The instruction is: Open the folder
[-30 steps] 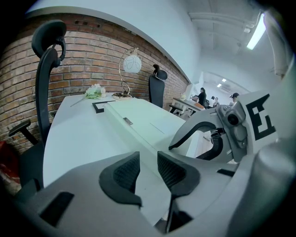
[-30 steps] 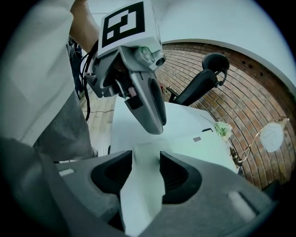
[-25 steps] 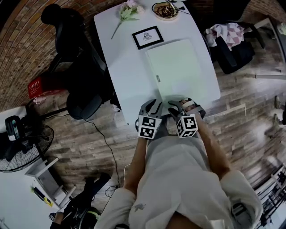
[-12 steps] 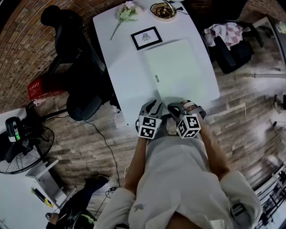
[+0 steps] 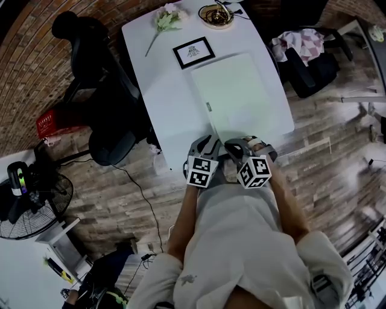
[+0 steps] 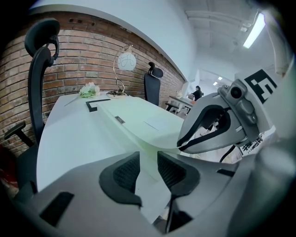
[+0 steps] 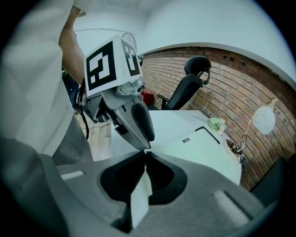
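A pale green folder (image 5: 232, 96) lies flat on the white table (image 5: 163, 90), its near edge at the table's front. My right gripper (image 7: 145, 159) is shut on the thin near edge of the folder's top cover (image 7: 138, 194). That edge is lifted a little off the sheet below. My left gripper (image 6: 148, 169) sits just to the left at the same edge. Its pads (image 6: 122, 173) stand apart, with the folder's lower sheet (image 6: 148, 185) showing in the gap, untouched. In the head view the left gripper (image 5: 205, 143) and right gripper (image 5: 238, 145) are side by side.
A black picture frame (image 5: 194, 51), a flower (image 5: 166, 18) and a lamp base (image 5: 216, 13) sit at the table's far end. A black office chair (image 5: 96, 72) stands left of the table. Another chair with a cloth (image 5: 307, 54) stands to the right. A fan (image 5: 30, 199) is on the floor.
Both grippers stay at the folder's near edge. The right one has shifted only slightly, and the head view has drifted a little.
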The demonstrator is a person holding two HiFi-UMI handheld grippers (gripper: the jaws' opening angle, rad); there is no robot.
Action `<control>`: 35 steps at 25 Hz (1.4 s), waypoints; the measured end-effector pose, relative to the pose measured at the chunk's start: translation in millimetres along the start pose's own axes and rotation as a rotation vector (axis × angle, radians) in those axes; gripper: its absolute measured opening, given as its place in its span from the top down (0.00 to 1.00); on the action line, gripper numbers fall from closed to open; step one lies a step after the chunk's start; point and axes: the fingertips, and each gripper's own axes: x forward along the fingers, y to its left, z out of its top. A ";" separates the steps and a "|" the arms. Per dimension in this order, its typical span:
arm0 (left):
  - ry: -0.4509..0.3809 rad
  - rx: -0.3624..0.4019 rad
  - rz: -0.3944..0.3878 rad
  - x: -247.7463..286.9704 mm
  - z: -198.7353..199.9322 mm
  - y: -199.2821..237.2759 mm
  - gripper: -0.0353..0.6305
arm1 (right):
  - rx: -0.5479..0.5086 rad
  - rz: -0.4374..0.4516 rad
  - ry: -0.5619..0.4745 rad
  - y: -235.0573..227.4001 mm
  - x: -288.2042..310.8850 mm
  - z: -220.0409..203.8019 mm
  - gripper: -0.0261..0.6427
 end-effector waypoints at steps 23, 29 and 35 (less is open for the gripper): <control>0.019 0.024 -0.023 5.4 0.0 -1.3 0.77 | 0.046 -0.067 -0.034 -13.4 -20.0 12.3 0.94; 0.026 0.033 -0.027 6.1 -1.7 -1.0 0.77 | 0.058 -0.104 -0.045 -19.3 -29.5 16.7 0.94; 0.031 0.048 -0.034 5.5 -0.4 -0.9 0.77 | 0.071 -0.142 -0.047 -23.0 -37.4 19.8 0.94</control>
